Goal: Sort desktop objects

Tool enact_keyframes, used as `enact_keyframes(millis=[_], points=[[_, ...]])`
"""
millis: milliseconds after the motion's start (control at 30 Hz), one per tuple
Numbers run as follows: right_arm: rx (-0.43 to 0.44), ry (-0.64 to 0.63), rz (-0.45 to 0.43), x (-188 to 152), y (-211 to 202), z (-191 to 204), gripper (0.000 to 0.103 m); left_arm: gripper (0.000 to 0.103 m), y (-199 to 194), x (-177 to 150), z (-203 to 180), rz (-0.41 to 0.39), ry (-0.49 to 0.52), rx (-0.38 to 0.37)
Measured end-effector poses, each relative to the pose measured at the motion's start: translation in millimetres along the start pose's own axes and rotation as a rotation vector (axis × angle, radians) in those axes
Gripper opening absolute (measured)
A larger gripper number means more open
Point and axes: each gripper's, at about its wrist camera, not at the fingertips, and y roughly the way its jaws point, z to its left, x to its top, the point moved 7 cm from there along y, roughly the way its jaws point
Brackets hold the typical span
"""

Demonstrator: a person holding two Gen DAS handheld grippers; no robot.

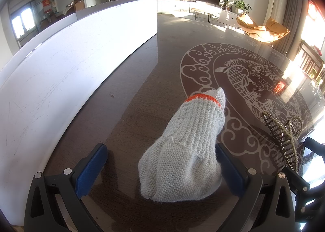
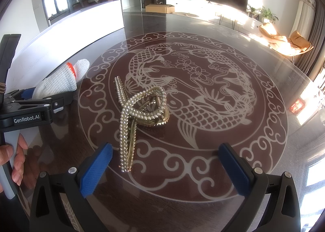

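A grey knitted glove (image 1: 186, 146) with an orange cuff band lies on the dark table, its finger end between the open jaws of my left gripper (image 1: 162, 163); its right side lies against the right pad (image 1: 231, 173). The glove also shows in the right wrist view (image 2: 59, 81), with the left gripper (image 2: 40, 98) around it. A gold pearl-studded hair claw (image 2: 138, 114) lies on the table's fish pattern, just ahead of my open, empty right gripper (image 2: 165, 161), nearer its left pad. The claw also shows at the right of the left wrist view (image 1: 284, 132).
A long white panel (image 1: 61, 73) stands along the table's left side, close to the left gripper. The round table (image 2: 203, 150) has a white carp design and a glossy top. A small red reflection (image 2: 297, 106) sits near the right edge. A hand (image 2: 14, 163) holds the left gripper's handle.
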Motion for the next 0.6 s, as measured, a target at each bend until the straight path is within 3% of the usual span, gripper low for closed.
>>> enact_keyframes(millis=[600], points=[[0.000,0.000,0.000,0.1,0.5,0.2,0.103,0.103,-2.9,-3.6,-1.5,0.001,0.025,-0.030]])
